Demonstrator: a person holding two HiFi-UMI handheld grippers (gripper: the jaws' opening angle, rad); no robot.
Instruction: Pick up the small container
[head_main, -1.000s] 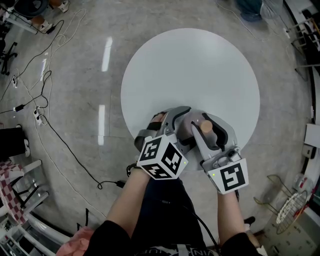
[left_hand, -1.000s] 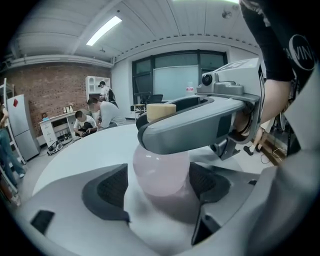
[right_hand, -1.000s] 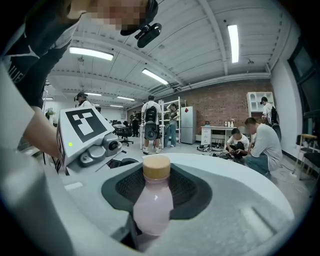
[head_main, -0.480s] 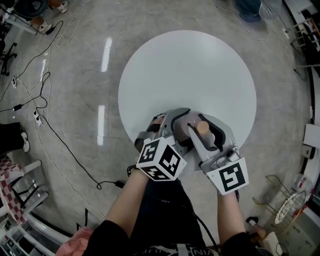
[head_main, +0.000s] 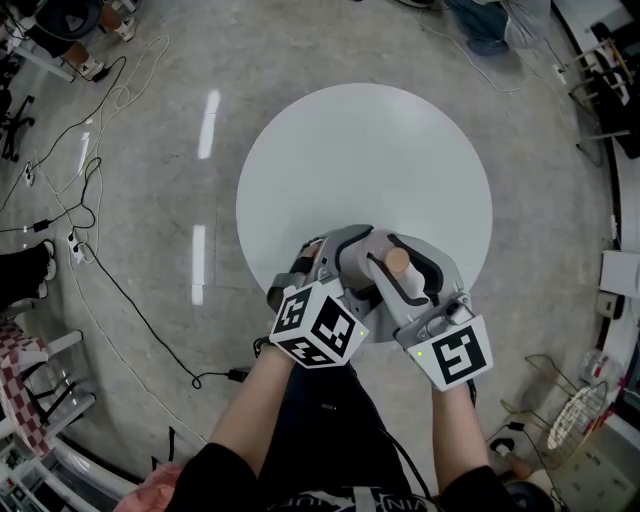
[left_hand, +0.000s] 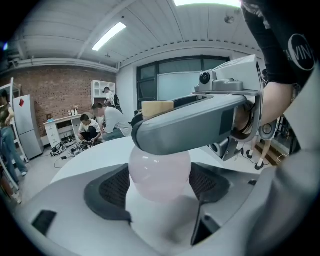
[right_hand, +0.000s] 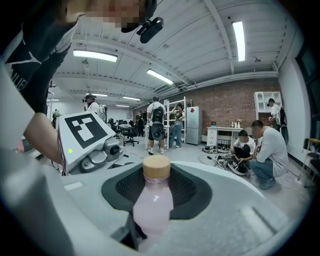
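Note:
The small container (head_main: 397, 261) is a pale pink bottle with a tan cork cap, over the near edge of the round white table (head_main: 360, 150). Both grippers close on it from my side. My left gripper (head_main: 365, 252) grips the round body (left_hand: 160, 172) between its black pads (left_hand: 112, 187). One jaw of the right gripper crosses above that body, just under the cap (left_hand: 157, 107). My right gripper (head_main: 402, 266) holds the bottle (right_hand: 152, 200) higher up, with its pads (right_hand: 187, 192) against the sides. The bottle stands upright.
Cables (head_main: 110, 280) trail over the grey floor left of the table. A wire rack (head_main: 580, 410) stands at the lower right. Several people (right_hand: 262, 150) sit or stand by desks and a brick wall in the background.
Both grippers have risen a little together with the bottle still between them. Their grip looks the same.

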